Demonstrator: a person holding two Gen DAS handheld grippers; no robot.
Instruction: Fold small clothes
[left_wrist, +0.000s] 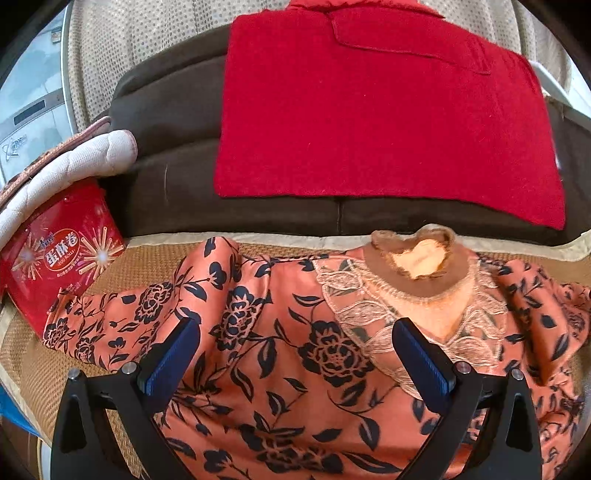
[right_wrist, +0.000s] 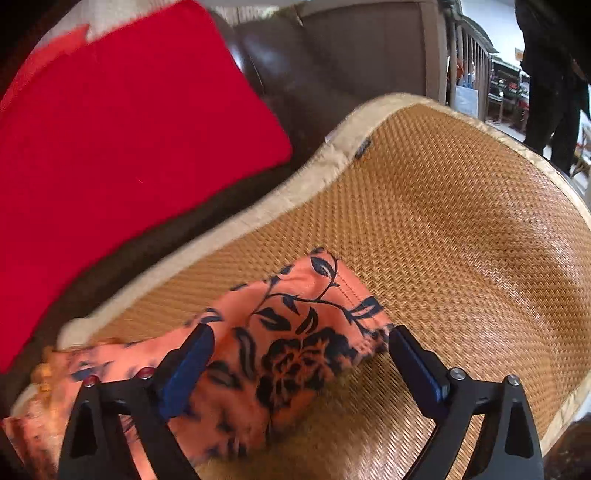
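Note:
An orange garment with a dark flower print (left_wrist: 295, 350) lies spread on a woven mat (left_wrist: 122, 269), its lace-trimmed collar (left_wrist: 421, 266) toward the sofa back. My left gripper (left_wrist: 295, 332) hangs open just above the chest, jaws wide apart, nothing between the pads. In the right wrist view one sleeve of the same garment (right_wrist: 295, 332) lies on the mat (right_wrist: 461, 221). My right gripper (right_wrist: 299, 347) stands open astride the sleeve end, its blue pads on either side and clear of the cloth.
A folded red cloth (left_wrist: 388, 122) rests against the brown sofa back (left_wrist: 166, 177). A red snack box (left_wrist: 62, 258) and a quilted white cushion (left_wrist: 74, 166) sit at the left. A person in dark clothes (right_wrist: 554, 74) stands at the far right.

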